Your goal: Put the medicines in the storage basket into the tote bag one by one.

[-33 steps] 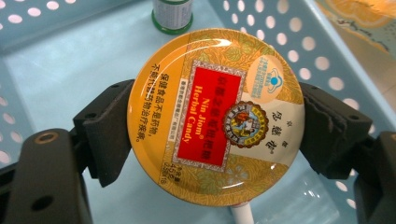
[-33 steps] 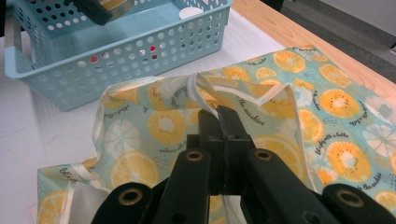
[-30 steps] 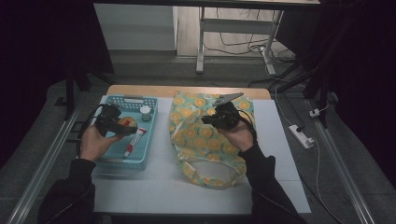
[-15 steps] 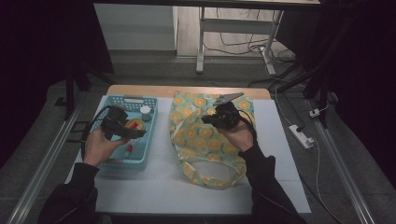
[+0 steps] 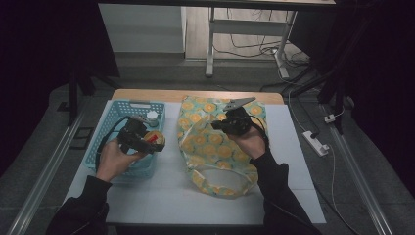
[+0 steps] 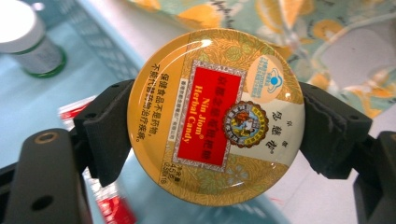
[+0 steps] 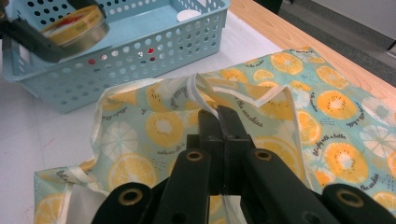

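Yellow candy tin (image 6: 216,116), clamped between left fingers (image 6: 105,135)

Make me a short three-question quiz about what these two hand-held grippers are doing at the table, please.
1. What does the left gripper hold?
2. True or false: the right gripper is open above the bag.
3. Where does the white-capped bottle stand: A in the blue basket, B on the bag, C on the floor?

Key
1. A round yellow candy tin, clamped by its edges between the jaws.
2. False: its jaws are shut on the white edge strip of the citrus-print bag, lifting it.
3. A.
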{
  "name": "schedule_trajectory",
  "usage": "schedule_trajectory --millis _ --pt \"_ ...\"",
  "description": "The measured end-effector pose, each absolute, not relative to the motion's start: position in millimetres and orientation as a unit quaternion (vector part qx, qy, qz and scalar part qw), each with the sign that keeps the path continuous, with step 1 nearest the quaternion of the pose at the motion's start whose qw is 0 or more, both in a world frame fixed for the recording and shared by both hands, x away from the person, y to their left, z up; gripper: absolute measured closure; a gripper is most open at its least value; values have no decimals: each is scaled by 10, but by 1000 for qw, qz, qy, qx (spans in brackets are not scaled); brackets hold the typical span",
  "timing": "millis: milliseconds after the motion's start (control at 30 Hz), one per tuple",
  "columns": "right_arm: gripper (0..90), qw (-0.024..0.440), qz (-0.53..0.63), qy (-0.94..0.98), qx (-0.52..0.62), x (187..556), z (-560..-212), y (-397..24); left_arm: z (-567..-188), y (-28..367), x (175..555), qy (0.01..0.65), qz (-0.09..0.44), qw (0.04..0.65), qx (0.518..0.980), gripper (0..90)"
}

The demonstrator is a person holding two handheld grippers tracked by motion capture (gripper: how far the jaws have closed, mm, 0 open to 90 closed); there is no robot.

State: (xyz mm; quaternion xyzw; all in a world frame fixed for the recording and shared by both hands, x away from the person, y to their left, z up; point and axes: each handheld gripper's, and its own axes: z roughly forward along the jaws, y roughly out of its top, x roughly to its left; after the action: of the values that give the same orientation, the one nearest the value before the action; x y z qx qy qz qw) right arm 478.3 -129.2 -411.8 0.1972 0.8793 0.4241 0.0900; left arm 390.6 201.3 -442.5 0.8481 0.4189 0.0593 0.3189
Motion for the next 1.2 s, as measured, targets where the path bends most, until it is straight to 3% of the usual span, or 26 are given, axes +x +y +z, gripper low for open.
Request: schedule_trajectory --millis 667,1200 --pt "897 85 429 877 200 4812 -4135 -1316 -4370 1276 3854 337 34 337 878 202" --pt "897 86 430 876 200 4807 -4131 -1310 -4457 694 4038 297 31 329 896 202"
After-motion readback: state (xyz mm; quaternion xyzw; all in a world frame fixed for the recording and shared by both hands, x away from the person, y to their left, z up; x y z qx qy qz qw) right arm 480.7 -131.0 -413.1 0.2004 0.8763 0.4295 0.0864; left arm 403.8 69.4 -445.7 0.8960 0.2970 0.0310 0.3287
